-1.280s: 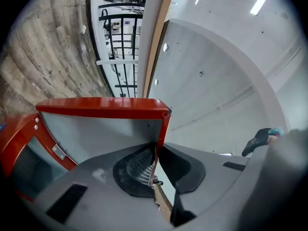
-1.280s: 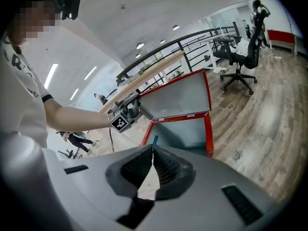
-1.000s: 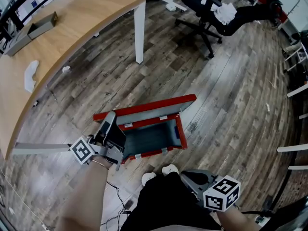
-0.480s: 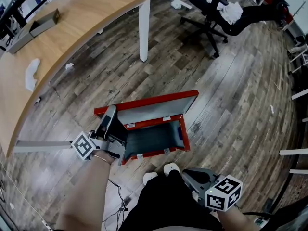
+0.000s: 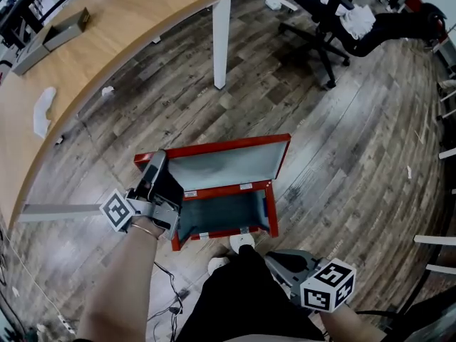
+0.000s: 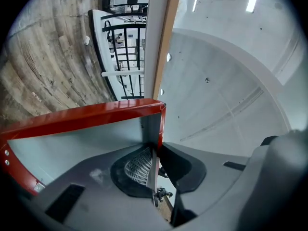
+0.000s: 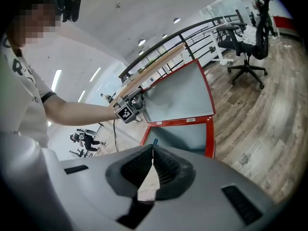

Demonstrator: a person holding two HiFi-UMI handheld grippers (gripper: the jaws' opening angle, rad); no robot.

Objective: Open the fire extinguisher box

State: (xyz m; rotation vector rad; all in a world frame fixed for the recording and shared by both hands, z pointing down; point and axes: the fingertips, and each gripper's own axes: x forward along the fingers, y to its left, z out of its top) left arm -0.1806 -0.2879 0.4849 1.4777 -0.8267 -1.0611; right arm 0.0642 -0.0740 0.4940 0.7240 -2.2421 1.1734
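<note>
The wood-plank floor point(image 5: 356, 155) fills most of the head view. A long, light wooden desk point(image 5: 107, 55) curves across the upper left, and a black office chair point(image 5: 324, 20) stands well apart at the upper right.

Just in front of your feet, the red fire extinguisher box point(image 5: 273, 209) lies on the floor with its mouth facing up. Its lid point(image 5: 228, 162) is swung up and leans away from you, joined to the box along the far long edge, with its grey inner face toward you.

Your left gripper point(image 5: 159, 161) is at the lid's left end. In the left gripper view the jaws are closed on that edge: the thin grey panel and its red rim sit pinched between the ribbed pads point(image 6: 137, 165).

Your right gripper point(image 5: 274, 258) hangs low by your right leg, apart from the box. In the right gripper view its jaws meet at the tips with nothing between them (only a sliver of floor shows behind them).

A flat cardboard carton point(image 5: 68, 28) and a white rag point(image 5: 43, 109) lie on the desk. A white shoe point(image 5: 242, 241) touches the box's near edge, and a thin cable point(image 5: 167, 291) trails across the floor below your left arm.
</note>
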